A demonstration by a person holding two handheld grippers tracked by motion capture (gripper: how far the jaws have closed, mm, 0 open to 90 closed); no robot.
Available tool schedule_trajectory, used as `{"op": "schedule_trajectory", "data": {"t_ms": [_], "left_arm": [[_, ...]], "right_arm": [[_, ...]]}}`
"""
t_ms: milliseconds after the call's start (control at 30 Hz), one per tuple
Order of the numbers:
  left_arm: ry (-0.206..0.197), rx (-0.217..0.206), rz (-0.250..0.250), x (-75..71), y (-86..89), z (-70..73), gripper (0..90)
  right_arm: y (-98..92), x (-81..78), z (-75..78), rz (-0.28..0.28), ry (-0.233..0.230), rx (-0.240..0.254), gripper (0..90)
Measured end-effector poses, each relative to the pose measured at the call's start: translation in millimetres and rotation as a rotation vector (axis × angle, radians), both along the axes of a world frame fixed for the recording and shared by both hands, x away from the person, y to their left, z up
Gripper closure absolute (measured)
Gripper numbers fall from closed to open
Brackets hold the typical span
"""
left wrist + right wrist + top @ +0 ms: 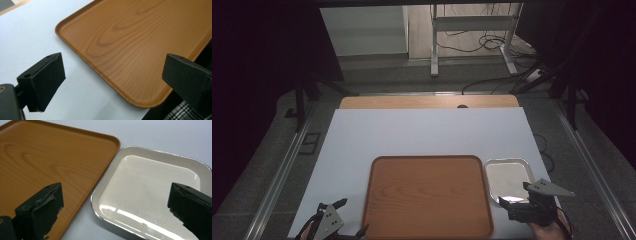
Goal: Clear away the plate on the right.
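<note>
At the near left corner of the white table (422,132), the left gripper (343,216) is held low with its jaws wide apart and nothing between them. In the left gripper view, the near left corner of the wooden tray (140,45) lies between the two jaws, but it is not touched yet. The wooden tray is placed in the middle of the near part of the table, and it carries nothing. Just beside its right edge, the small metal tray (507,177) is set, also with nothing in it. Above the near edge of this small tray the right gripper (518,200) is held, its jaws also spread apart and gripping nothing. It is judged that the approach step is in hand, and no grasp is made. For the next move, the right gripper probably must be lowered until one jaw goes under the thin rim of the metal tray, and then it must be closed firmly.
</note>
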State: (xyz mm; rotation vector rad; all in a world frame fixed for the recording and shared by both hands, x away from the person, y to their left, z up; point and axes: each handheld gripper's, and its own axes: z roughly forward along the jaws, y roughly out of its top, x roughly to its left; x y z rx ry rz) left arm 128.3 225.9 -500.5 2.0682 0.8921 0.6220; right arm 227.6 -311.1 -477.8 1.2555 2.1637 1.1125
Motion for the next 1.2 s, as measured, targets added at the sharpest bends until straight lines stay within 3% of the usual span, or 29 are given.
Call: {"op": "schedule_trajectory", "data": {"t_ms": [367,600,800,1000,1200], "left_arm": [[-0.023,-0.005,-0.021,-5.8,1.8,0.1,4.2],[-0.018,-0.005,-0.016,-4.6,1.6,-0.3,4.0],[-0.012,-0.028,-0.009,-5.2,5.2,-0.2,4.0],[-0.014,-0.03,-0.018,-7.3,6.4,-0.2,4.1],[-0.01,-0.033,-0.019,-6.7,6.3,-0.2,4.2]], "right_arm": [[-4.9,8.5,0.2,-0.066,0.032,0.012,0.0],[-6.1,16.6,-1.7,-0.082,0.034,0.0,0.0],[-5.9,23.1,-3.8,-0.082,0.028,-0.036,0.8],[-9.6,23.9,-0.1,-0.115,-0.002,-0.027,1.3],[-14.2,28.8,-2.5,-0.138,0.015,-0.002,1.3]]}}
